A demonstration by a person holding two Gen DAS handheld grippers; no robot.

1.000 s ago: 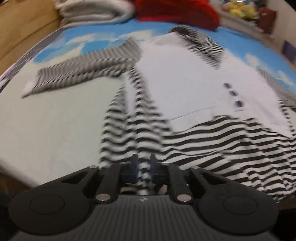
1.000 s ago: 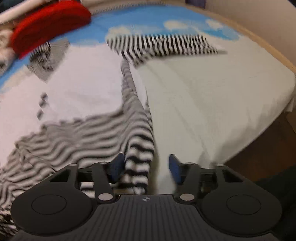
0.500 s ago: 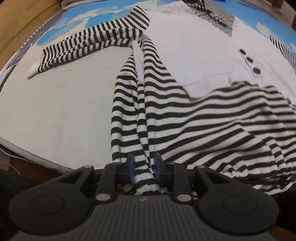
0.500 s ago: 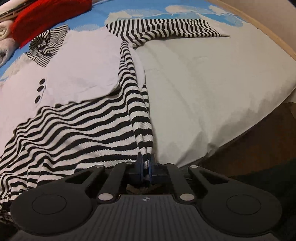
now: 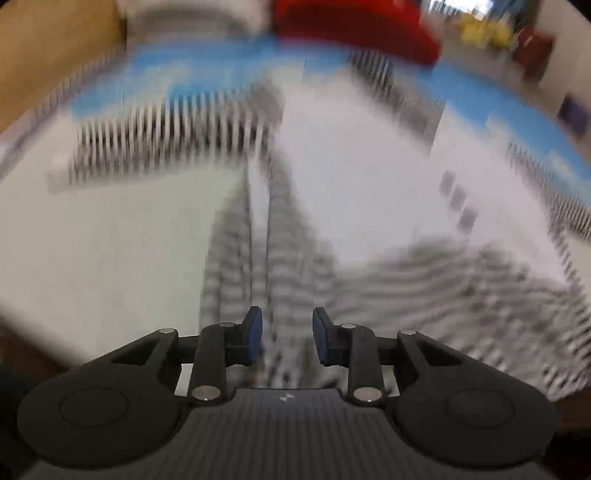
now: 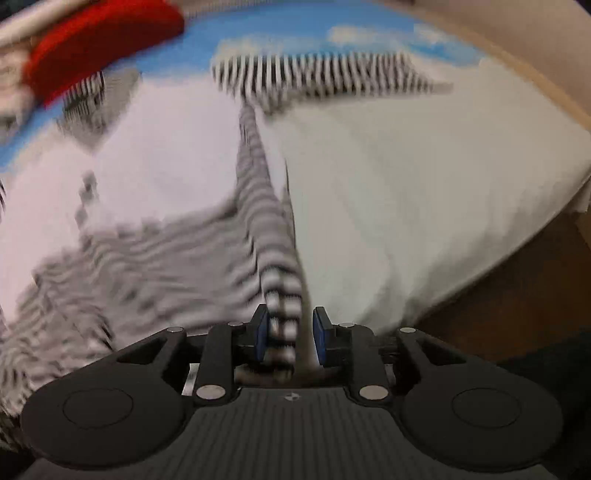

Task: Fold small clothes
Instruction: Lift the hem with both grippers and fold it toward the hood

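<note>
A small black-and-white striped garment with a white front panel (image 5: 351,177) and dark buttons lies spread on the bed; it also shows in the right wrist view (image 6: 166,177). Both views are motion-blurred. My left gripper (image 5: 287,339) is open, its blue pads either side of the bunched lower left hem. My right gripper (image 6: 290,338) is open, the pads standing apart around the lower right hem corner (image 6: 282,295). One striped sleeve (image 5: 166,144) stretches out left, the other (image 6: 325,74) stretches out right.
The bed sheet (image 6: 406,184) is pale with a blue cloud print at the far end. A red item (image 5: 354,26) and folded pale fabric (image 5: 192,14) lie beyond the collar. Wooden floor (image 6: 517,295) shows past the bed's right edge.
Both grippers were shut on the hem half a second ago and have opened. The views swing upward and blur as the hands move.
</note>
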